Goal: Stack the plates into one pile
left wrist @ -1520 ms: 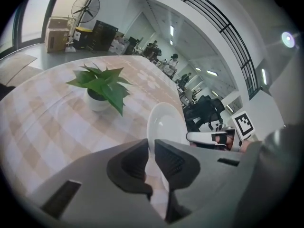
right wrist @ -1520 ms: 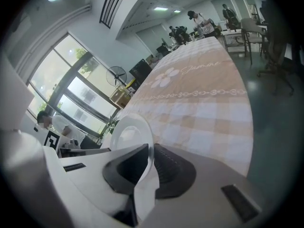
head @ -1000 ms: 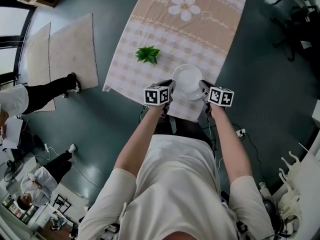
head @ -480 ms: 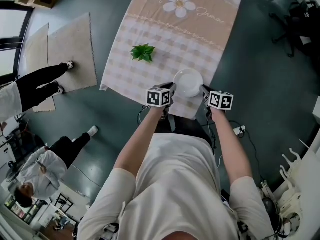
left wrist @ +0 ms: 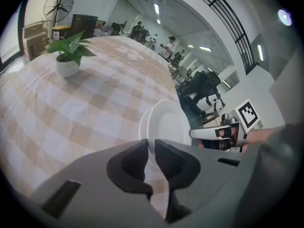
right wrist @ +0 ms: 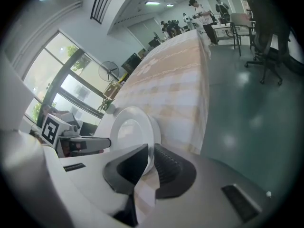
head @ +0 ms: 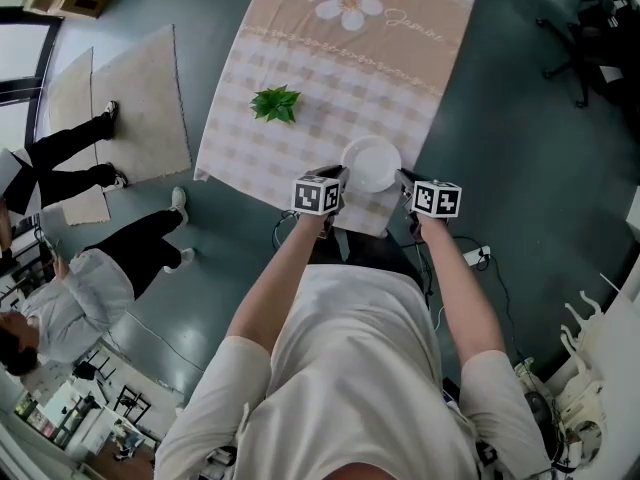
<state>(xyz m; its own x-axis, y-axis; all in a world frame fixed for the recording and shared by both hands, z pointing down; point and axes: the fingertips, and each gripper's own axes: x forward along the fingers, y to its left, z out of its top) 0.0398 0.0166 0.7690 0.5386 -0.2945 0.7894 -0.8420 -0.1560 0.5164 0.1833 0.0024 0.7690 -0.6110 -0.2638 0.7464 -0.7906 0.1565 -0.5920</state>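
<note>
White plates (head: 370,163) lower than second ago, over counter (head: 300,118) near edge. Grip: right claw (right wrist: 151,151) clamped on rim; left claw (left wrist: 151,145) on rim, jaws just easing apart. Set-down imminent.

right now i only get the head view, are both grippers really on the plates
observer: the right gripper is, its jaws are shut on the rim of the plates.
operator: and the left
observer: the left gripper has the rim between its jaws, which have just been opening a little; can't tell if they press on it.
operator: anything close by
observer: a plant in a white pot, well clear of the plates.
</note>
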